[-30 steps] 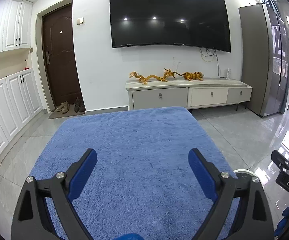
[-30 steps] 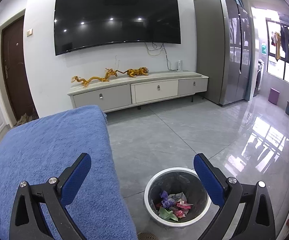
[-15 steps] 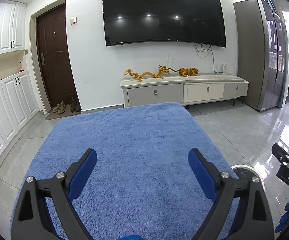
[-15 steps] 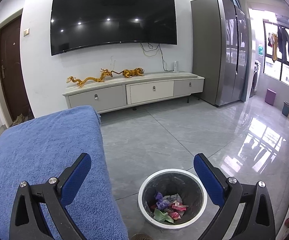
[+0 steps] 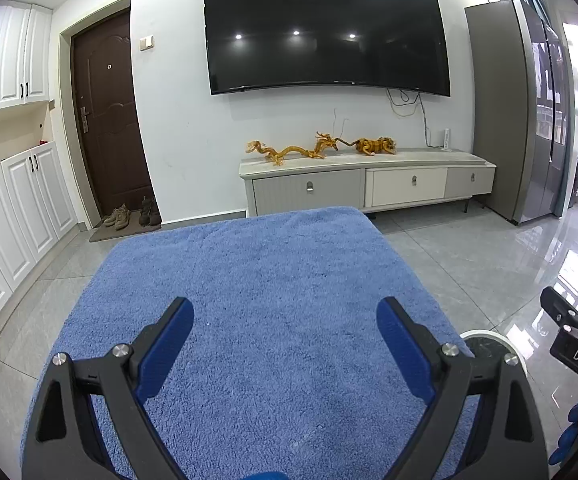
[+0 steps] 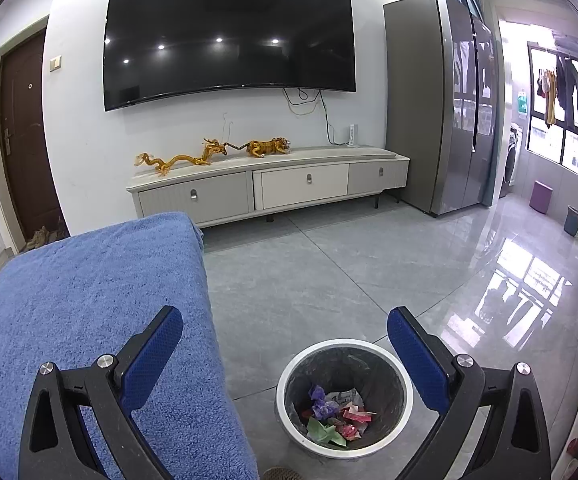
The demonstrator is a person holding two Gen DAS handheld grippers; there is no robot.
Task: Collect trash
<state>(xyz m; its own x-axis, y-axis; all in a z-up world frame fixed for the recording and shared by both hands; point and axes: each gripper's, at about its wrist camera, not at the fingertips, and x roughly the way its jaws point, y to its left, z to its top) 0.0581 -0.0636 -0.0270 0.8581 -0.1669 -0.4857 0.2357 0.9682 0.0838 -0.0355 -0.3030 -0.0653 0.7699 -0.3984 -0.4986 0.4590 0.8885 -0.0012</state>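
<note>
A white-rimmed trash bin with a dark liner stands on the floor right of the table. Crumpled paper scraps, purple, green, red and white, lie in its bottom. My right gripper hangs open above and just behind the bin, nothing between its blue pads. My left gripper is open over the blue towel that covers the table, also holding nothing. I see no trash on the towel. The bin's rim shows at the table's right edge in the left wrist view, with the right gripper's black body beside it.
A low TV cabinet with golden dragon figures stands against the far wall under a large TV. A tall grey fridge is at the right. White cupboards and a brown door are at the left. Grey tile floor surrounds the table.
Both views have tilted up slightly and shifted a little; the bin sits lower in the right wrist view. Both grippers remain open and empty.
</note>
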